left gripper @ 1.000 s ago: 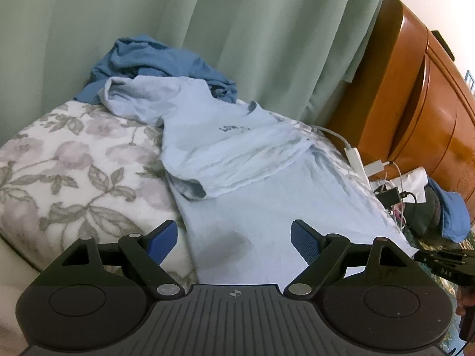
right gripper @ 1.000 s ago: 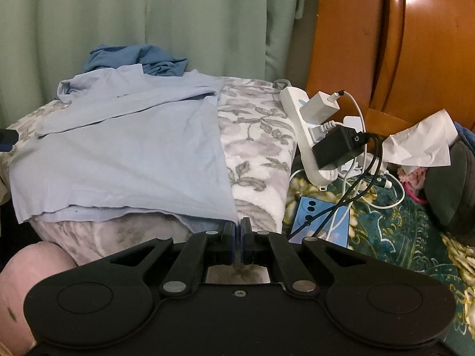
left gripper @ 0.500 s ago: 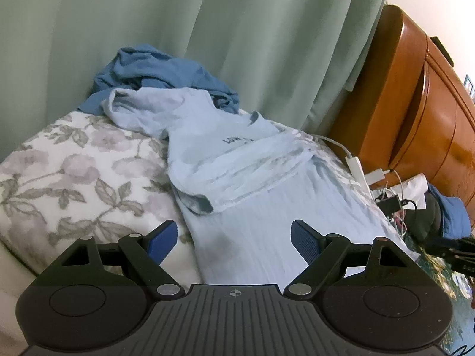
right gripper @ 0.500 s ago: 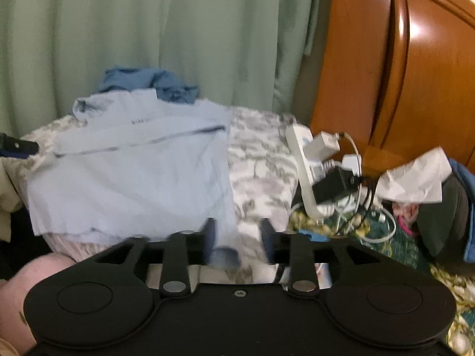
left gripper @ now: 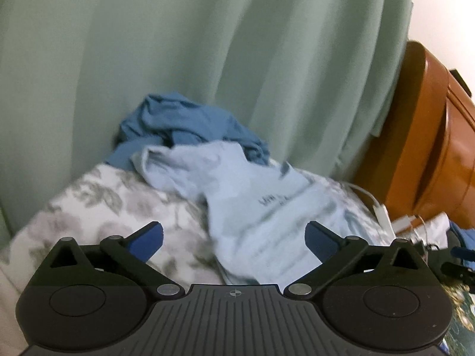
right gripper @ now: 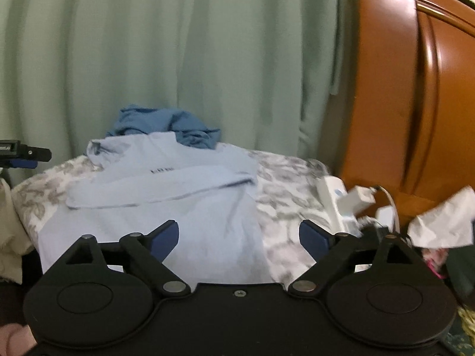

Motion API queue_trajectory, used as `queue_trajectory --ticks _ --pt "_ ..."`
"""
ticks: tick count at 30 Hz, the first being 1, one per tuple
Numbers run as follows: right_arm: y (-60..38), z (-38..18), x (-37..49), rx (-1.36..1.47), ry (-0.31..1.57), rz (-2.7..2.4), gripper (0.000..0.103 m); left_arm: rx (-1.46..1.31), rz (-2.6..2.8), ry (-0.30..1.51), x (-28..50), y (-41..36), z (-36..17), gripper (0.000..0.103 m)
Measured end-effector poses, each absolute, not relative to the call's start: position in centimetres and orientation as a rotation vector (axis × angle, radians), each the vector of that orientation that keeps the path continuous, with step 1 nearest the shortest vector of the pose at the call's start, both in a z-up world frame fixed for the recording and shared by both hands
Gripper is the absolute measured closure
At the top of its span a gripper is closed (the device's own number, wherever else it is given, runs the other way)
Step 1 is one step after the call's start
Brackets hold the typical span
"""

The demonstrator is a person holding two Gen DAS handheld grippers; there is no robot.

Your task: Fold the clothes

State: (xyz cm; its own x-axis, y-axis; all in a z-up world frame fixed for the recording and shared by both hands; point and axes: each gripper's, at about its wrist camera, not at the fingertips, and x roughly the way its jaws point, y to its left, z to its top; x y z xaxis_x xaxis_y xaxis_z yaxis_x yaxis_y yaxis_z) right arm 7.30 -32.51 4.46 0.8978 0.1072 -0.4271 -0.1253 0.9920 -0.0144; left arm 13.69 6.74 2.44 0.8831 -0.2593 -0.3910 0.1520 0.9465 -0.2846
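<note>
A light blue T-shirt [right gripper: 166,201] lies partly folded on a floral blanket [right gripper: 285,184], one sleeve turned across its chest. The left wrist view shows the same shirt [left gripper: 261,207] from its left side. My right gripper [right gripper: 239,234] hangs above the shirt's near right edge, its jaws opening with nothing between them. My left gripper [left gripper: 234,237] is also opening, above the shirt's left side, and nothing is in it. Its tip appears at the left edge of the right wrist view [right gripper: 26,154].
A crumpled darker blue garment [right gripper: 166,126] sits behind the shirt against a green curtain [right gripper: 178,44]. A white power strip [right gripper: 335,201] with chargers and cables lies right of the blanket, beside a wooden headboard [right gripper: 415,89] and crumpled white paper [right gripper: 442,219].
The right gripper went from shut to wide open, letting go of the shirt's near edge, and rose. The left gripper widened and lifted, tilting up toward the curtain.
</note>
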Motion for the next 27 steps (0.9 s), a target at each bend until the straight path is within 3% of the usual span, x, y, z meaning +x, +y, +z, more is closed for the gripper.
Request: queue_trajectory --ticks 18,23,27 --pt "-30.4 3.6 13.9 -0.035 0.464 0.162 0.009 -0.066 0.024 0.369 25.7 11.7 2.3 0.004" --pt "-30.3 2.5 15.2 -0.044 0.497 0.167 0.009 0.036 0.035 0.422 29.5 11.5 1.3 0.030" --pt "-30.4 1.5 16.1 -0.034 0.520 0.177 0.009 0.115 0.032 0.446 31.5 10.9 0.5 0.030"
